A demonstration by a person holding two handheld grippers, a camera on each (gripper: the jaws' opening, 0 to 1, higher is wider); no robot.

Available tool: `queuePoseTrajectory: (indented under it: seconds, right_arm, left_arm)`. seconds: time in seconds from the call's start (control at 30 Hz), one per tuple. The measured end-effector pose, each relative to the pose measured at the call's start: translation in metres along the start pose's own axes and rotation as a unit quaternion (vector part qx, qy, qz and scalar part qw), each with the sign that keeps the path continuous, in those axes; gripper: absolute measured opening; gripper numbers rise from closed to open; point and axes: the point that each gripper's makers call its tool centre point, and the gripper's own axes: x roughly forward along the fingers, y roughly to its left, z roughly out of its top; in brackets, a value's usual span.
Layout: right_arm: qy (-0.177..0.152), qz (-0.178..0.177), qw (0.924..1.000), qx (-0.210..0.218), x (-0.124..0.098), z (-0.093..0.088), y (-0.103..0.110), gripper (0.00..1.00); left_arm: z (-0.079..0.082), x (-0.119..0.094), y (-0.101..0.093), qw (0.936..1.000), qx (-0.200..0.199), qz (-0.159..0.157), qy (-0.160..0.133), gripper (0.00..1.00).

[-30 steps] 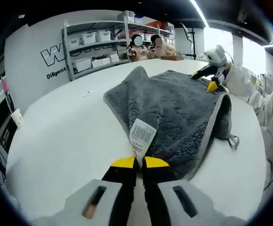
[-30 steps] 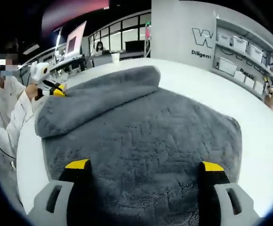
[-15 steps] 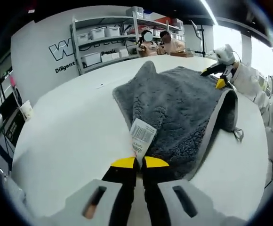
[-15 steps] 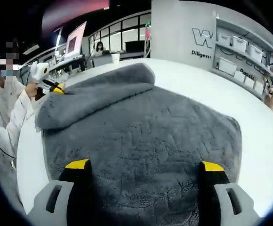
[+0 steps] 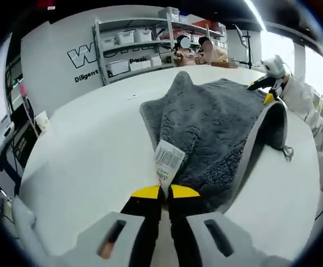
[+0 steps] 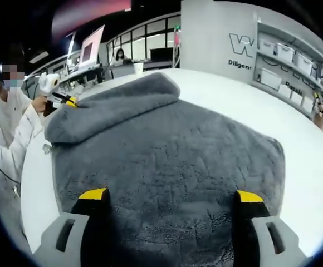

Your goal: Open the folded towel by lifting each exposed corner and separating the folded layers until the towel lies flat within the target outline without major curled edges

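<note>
A grey plush towel (image 5: pixel 217 128) lies on a round white table (image 5: pixel 89 161), one layer still folded over as a thick roll (image 6: pixel 106 108) along its far left side in the right gripper view. My left gripper (image 5: pixel 165 192) is shut on a towel corner beside the white barcode label (image 5: pixel 168 160); it also shows small at that roll's end (image 6: pixel 68 100). My right gripper (image 6: pixel 171 196) stands open, jaws wide apart above the flat towel surface (image 6: pixel 172 161), nothing between them. In the left gripper view it sits at the towel's far edge (image 5: pixel 268 95).
A person in a white sleeve (image 6: pixel 8 139) stands at the table's edge. Shelves with white bins (image 5: pixel 128 47) line the wall, and seated people (image 5: pixel 197 50) are beyond the table. Bare tabletop (image 6: pixel 306 128) surrounds the towel.
The folded roll has slid slightly toward the left gripper's side as that gripper drew its corner back. The right gripper stays open over the towel.
</note>
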Motion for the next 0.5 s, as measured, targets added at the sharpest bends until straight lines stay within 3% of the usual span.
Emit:
queuePoseTrajectory:
  seconds: [0.5]
  right_arm:
    - [0.009, -0.004, 0.9999, 0.002, -0.014, -0.012, -0.010, 0.88]
  left_arm:
    - [-0.004, -0.005, 0.004, 0.9999, -0.007, 0.008, -0.005, 0.04]
